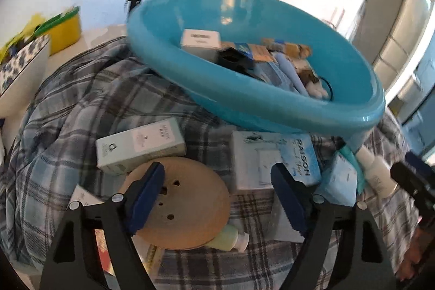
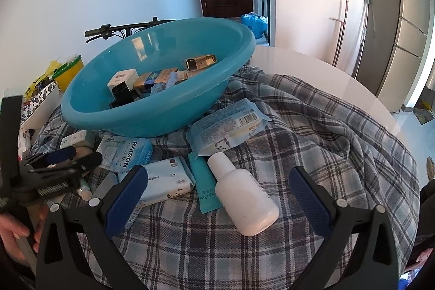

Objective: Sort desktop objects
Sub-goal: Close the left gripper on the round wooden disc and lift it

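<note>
A blue basin holding several small boxes sits on a plaid cloth. My left gripper is open and empty above a tan round disc, a pale green box and a white box. My right gripper is open and empty over a white bottle, a teal tube and a wipes pack. A RAISON tissue pack and a blue pouch lie near the basin.
A patterned white box and a yellow tub stand at the left. The white round table's edge shows at the right. A bicycle handlebar is behind the basin. The left gripper also shows in the right wrist view.
</note>
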